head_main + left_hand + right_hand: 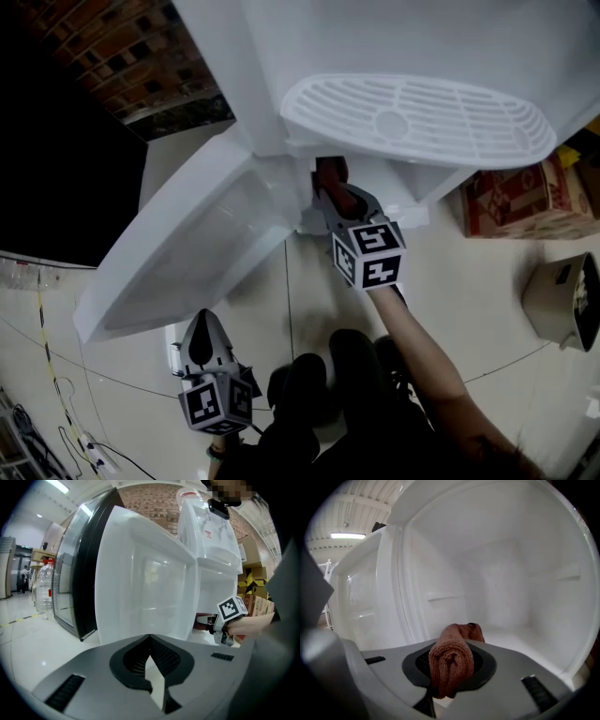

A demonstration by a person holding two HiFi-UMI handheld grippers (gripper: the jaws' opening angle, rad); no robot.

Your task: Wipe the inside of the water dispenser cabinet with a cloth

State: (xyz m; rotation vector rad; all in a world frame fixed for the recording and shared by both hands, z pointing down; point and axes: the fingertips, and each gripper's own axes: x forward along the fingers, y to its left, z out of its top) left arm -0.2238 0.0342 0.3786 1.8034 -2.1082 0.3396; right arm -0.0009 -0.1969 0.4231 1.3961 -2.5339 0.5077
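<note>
Right gripper (454, 641): clamping brown cloth (450, 665) inside white cabinet (520, 588). Left gripper (150, 640): jaws together, empty, facing open door (140, 578). Cardboard box (525, 199) alongside.

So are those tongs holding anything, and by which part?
The right tongs hold a brown cloth, pinched across its bunched-up roll, with one end poking out ahead. The left tongs are shut on nothing.

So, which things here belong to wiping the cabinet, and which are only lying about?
For the job:
- brown cloth
- right gripper, shut on it
- cabinet interior
- open cabinet door

Lying about:
- cardboard boxes
- large water bottles
- left gripper, shut and empty
</note>
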